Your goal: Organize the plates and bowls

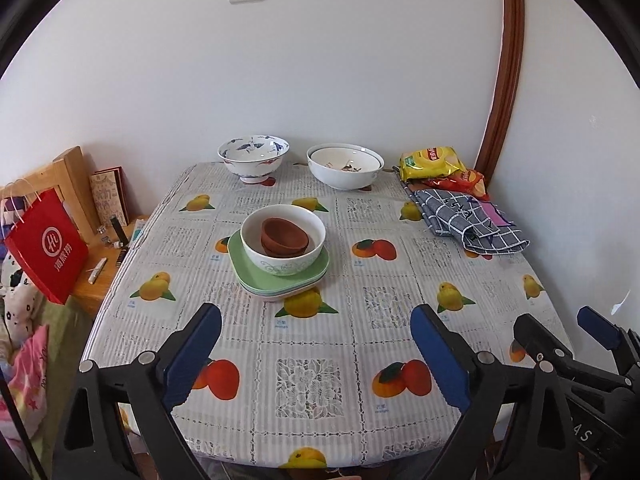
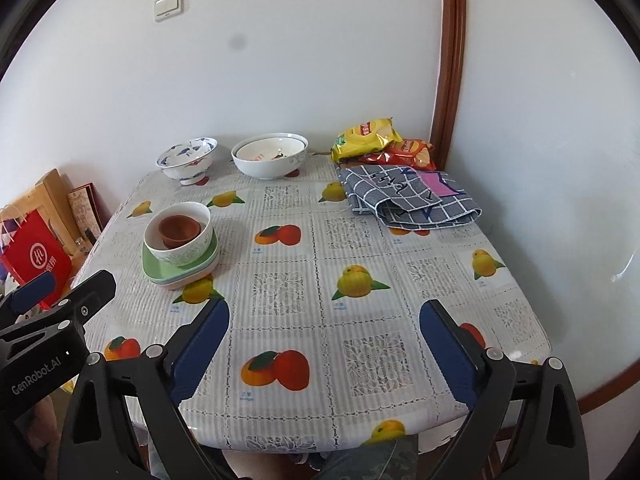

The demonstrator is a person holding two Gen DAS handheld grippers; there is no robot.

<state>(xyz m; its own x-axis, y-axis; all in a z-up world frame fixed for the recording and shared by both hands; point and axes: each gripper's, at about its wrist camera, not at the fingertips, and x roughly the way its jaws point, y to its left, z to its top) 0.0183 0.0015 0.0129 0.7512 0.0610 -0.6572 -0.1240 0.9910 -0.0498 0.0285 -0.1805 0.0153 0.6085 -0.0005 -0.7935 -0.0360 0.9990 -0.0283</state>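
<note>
A stack of green plates (image 1: 280, 276) (image 2: 180, 268) sits mid-table, with a white bowl (image 1: 284, 236) (image 2: 178, 236) on it holding brown bowls (image 1: 285, 237) (image 2: 179, 230). A blue-patterned bowl (image 1: 253, 157) (image 2: 187, 158) and a large white bowl (image 1: 345, 165) (image 2: 270, 155) with another nested inside stand at the far edge. My left gripper (image 1: 316, 344) is open and empty over the near table. My right gripper (image 2: 324, 340) is open and empty; it also shows in the left wrist view (image 1: 560, 332).
Snack bags (image 1: 434, 162) (image 2: 366, 138) and a checked blue cloth (image 1: 468, 216) (image 2: 404, 196) lie at the far right corner. A red paper bag (image 1: 46, 246) (image 2: 34, 256) and a wooden stand sit left of the table. Walls close in behind and right.
</note>
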